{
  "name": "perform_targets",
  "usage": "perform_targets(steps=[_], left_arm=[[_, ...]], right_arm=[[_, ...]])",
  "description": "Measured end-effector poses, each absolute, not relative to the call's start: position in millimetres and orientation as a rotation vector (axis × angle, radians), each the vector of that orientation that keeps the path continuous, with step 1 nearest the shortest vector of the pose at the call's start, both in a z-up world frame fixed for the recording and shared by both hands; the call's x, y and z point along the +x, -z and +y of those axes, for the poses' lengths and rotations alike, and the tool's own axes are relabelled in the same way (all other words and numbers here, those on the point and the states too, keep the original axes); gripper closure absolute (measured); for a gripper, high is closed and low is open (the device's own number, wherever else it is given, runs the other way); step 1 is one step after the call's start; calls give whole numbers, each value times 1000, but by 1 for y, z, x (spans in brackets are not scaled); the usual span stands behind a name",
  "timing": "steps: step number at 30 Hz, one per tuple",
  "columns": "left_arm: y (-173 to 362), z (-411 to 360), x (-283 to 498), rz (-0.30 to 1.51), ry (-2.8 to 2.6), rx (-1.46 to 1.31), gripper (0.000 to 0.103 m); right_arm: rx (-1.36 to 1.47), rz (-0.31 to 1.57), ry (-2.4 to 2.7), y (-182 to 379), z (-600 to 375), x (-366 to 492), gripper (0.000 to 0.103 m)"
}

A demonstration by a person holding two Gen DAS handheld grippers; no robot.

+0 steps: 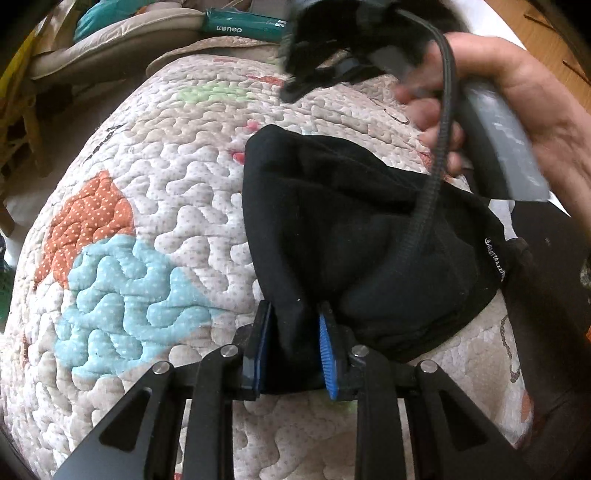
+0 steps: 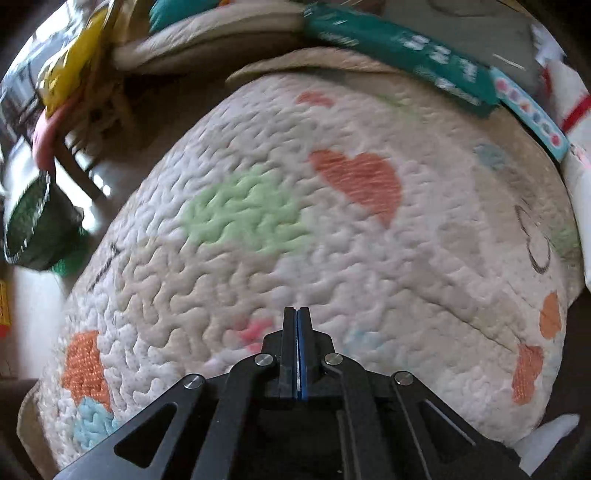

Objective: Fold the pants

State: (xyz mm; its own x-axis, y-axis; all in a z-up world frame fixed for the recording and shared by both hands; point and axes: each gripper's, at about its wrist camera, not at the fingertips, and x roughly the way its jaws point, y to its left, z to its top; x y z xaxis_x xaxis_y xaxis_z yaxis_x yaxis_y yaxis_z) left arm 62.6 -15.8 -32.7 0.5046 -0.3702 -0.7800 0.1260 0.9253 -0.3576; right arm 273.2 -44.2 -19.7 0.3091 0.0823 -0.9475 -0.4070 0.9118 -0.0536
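Note:
Black pants [image 1: 369, 236] lie bunched on the quilted mat [image 1: 147, 192], right of centre in the left wrist view. My left gripper [image 1: 293, 314] is shut on the near edge of the pants, with black cloth pinched between its blue pads [image 1: 327, 354]. The right gripper's body [image 1: 332, 44], blurred, is held in a hand [image 1: 517, 96] above the far side of the pants, with a black cable [image 1: 436, 166] hanging across them. In the right wrist view my right gripper [image 2: 296, 314] is shut and empty over the bare mat [image 2: 332, 258]; no pants show there.
The mat has orange [image 1: 88, 218], blue and green patches. A teal package [image 1: 243, 24] and beige cushions [image 2: 207, 37] lie at the mat's far edge. A dark green basket [image 2: 33, 229] stands off the mat at left. Wooden floor [image 1: 546, 44] shows at right.

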Motion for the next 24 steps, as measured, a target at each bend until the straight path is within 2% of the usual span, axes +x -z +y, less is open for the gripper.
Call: perform_targets(steps=[3,7,9,10,11,13,14,15,24], left_arm=[[26,-15,61,1013,295,-249,75],[13,-8,58,1007,285,-255,69],[3,-1,56,972,259,-254,65],[-1,3,55,952,240,-251,62],[-5,7,55,933,221,-250,60],[-9,17,57,916,190,-249,60],[-8,21,57,914,174,-250,59],[-8,25,57,916,160,-253,59],[7,34,52,938,99,-220,59]], right_arm=[[-236,1184,-302,0,-73,260,100],[-205,1010,-232,-43,-118,203,97],[-259,881,-127,-60,-137,169,73],[-260,831,-82,-63,-151,148,21],[-247,830,-74,-61,-157,140,1],[-153,984,-125,-41,-172,128,6],[-125,1015,-144,-35,-174,123,20],[-118,1018,-149,-29,-174,113,23],[69,1148,-203,22,-169,81,24]])
